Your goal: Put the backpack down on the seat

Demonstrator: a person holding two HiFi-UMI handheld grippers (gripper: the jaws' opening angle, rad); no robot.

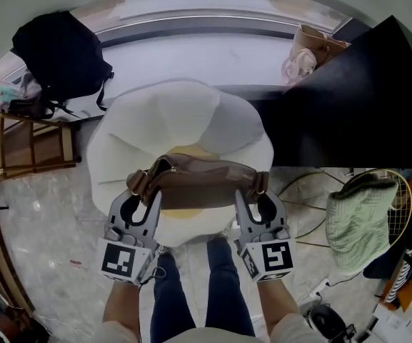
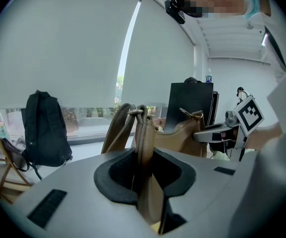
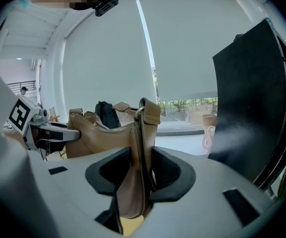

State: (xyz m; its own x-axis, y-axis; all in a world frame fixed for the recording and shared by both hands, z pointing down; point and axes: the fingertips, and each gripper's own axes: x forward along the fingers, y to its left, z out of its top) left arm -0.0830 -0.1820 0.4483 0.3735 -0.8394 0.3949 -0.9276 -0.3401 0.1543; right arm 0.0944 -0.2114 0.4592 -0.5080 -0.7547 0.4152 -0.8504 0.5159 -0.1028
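Observation:
A brown leather bag (image 1: 198, 181) hangs between my two grippers, just above a round white seat (image 1: 184, 113) with a yellow patch in its middle. The left gripper (image 1: 140, 190) is shut on the bag's left end, where the strap ring sits (image 2: 139, 114). My right gripper (image 1: 255, 190) is shut on the bag's right strap tab (image 3: 147, 114). In the left gripper view the leather fills the gap between the black pads (image 2: 118, 175). The right gripper view shows the same, with the bag's body (image 3: 98, 133) stretching left toward the other gripper (image 3: 53, 130).
A black backpack (image 1: 59, 52) leans on the window ledge at the far left, above a wooden folding stand (image 1: 27, 145). A tan tote (image 1: 309, 48) and a large black panel (image 1: 355, 98) stand at the right. A green cloth (image 1: 359, 216) lies over a wire rack.

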